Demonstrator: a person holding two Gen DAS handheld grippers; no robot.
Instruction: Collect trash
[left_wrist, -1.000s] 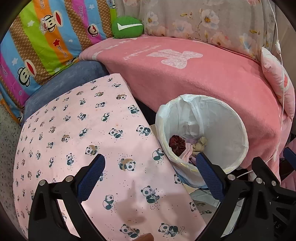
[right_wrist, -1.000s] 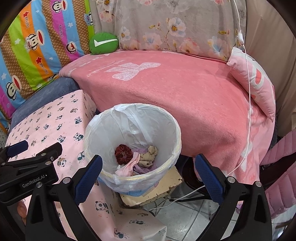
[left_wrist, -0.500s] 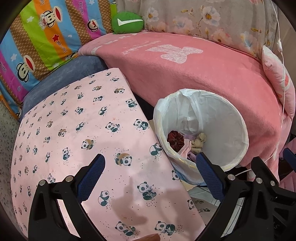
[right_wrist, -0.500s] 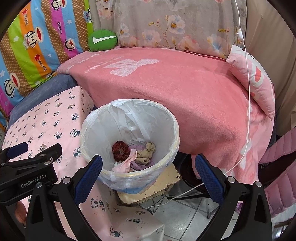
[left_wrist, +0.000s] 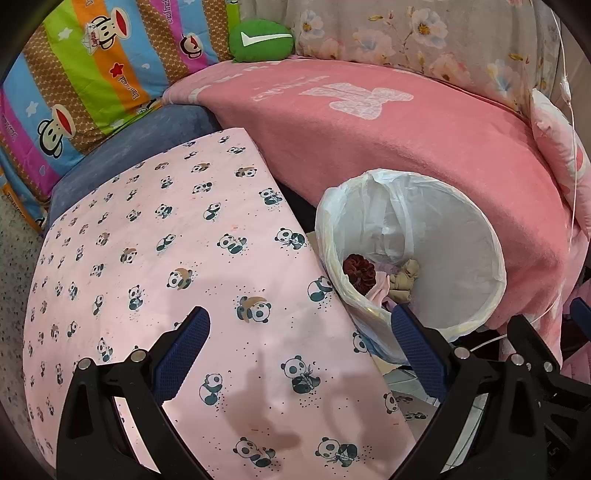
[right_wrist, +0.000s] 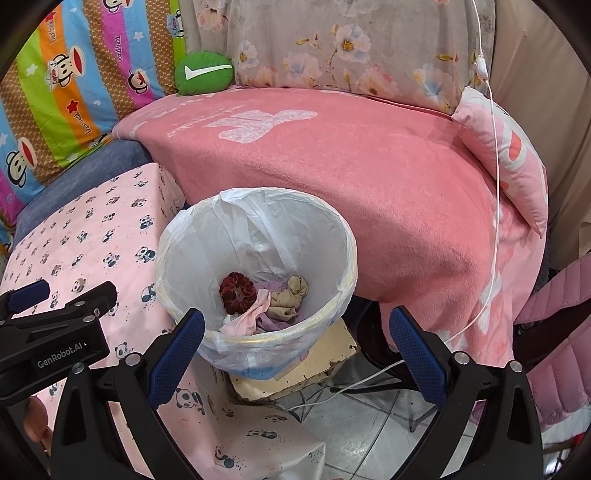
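- Left tongs (left_wrist: 301, 339): spread wide and empty, hovering over the counter (left_wrist: 155, 266), which is covered by a pink cloth printed with pandas; the tongs' shadow falls on the cloth below them.
- Right tongs (right_wrist: 295, 339): likewise spread wide, holding nothing — poised above the near rim of the trash bin (right_wrist: 332, 302).
- Trash bin: a round bin lined with a white plastic bag, standing on a worn cream block (right_wrist: 314, 362) on the tiled floor (right_wrist: 369, 435), between the counter's corner and the pink blanket (right_wrist: 369, 177) draped over the sofa.
- Trash in the bin, at the bottom: a dark red scrunchie (right_wrist: 238, 293), a crumpled beige cloth (right_wrist: 290, 301) just beside it, and pink and lilac fabric (right_wrist: 247, 319) touching both.
- Left-wrist view: the same bin (left_wrist: 480, 236) lies to the right of the counter, its contents partly hidden by the near rim.
- Surroundings: a green cushion (right_wrist: 204, 73) with a white tick at the back of the sofa, a striped monkey-print cover (right_wrist: 66, 81) at left, a pink pillow (right_wrist: 517, 155) at right, and a white cable (right_wrist: 495, 184) hanging down across the blanket.
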